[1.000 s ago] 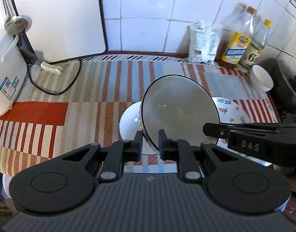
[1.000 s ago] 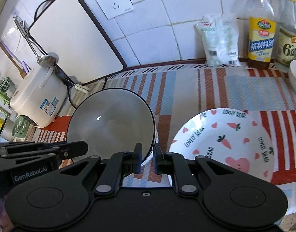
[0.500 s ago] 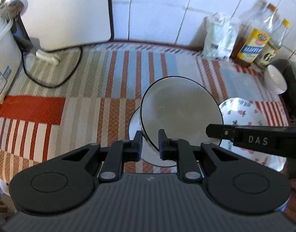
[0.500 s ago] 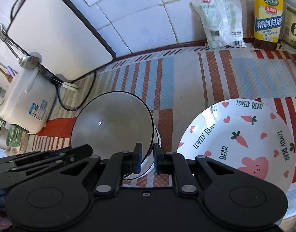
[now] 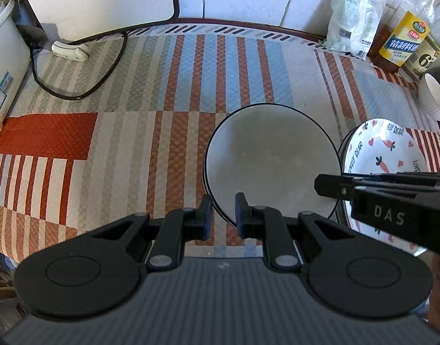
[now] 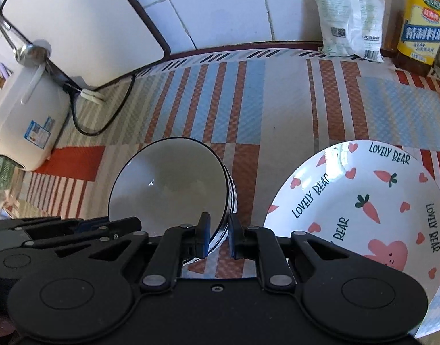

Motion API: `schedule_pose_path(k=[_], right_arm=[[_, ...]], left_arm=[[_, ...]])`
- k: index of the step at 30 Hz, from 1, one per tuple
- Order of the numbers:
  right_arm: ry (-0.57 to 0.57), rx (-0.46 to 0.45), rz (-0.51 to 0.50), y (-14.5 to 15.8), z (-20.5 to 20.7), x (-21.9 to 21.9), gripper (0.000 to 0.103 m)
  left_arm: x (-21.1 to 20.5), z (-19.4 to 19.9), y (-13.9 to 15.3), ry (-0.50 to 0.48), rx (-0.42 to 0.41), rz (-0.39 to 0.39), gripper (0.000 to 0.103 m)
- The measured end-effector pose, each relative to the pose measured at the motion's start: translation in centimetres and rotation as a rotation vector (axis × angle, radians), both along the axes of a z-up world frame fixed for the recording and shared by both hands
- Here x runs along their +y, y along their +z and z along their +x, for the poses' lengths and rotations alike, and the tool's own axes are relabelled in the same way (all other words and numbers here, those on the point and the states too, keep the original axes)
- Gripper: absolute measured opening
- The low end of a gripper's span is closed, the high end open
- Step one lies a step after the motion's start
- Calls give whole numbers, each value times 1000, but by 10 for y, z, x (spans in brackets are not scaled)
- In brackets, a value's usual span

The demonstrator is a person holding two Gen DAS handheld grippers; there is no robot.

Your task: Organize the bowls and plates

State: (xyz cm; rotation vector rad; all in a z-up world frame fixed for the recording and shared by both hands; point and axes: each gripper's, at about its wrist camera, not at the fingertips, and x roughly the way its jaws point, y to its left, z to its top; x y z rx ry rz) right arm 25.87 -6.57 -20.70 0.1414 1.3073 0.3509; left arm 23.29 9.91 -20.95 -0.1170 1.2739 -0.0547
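Carrot-print plate (image 6: 360,201) sits just right of my black-rimmed bowl (image 5: 270,166), mouth tilted toward me, both claws (image 5: 223,211) (image 6: 219,234) clamping its rim.

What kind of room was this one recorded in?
Most likely a home kitchen counter: a rice cooker stands by the tiled wall, with sauce bottles at the back.

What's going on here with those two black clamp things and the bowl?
A person is tidying dishes using two handheld grippers. The left gripper and the right gripper each pinch the rim of the same white bowl, on opposite sides, holding it tilted. It sits in or just above another bowl nested underneath on the striped mat. Beside it lies a carrot-and-heart plate, untouched.
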Motion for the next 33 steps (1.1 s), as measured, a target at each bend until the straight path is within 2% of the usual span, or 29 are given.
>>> schedule_pose_path(k=[9,11,13,18,25,33], right_arm=[[79,-89,-65,-1,-3,12,23],[85,-95,-64,-1,-4,12,26],[81,-101,-50,-1,-5,10,28],[56,-129,-24,4,-8,3,33],[49,-202,34,24,-20,-7,35],[90,-338,10,58,-49,-24,36]], left_arm=[[-2,9,-5,15,42,11,19],[-1,9,-5,21,43,9,25],[0,9,-3,26,31,8,37],[0,8,10,29,-11,27,45],[-4,-5,35,14,-62,43,45],[-11,-34,72,-30,-109,40,47]])
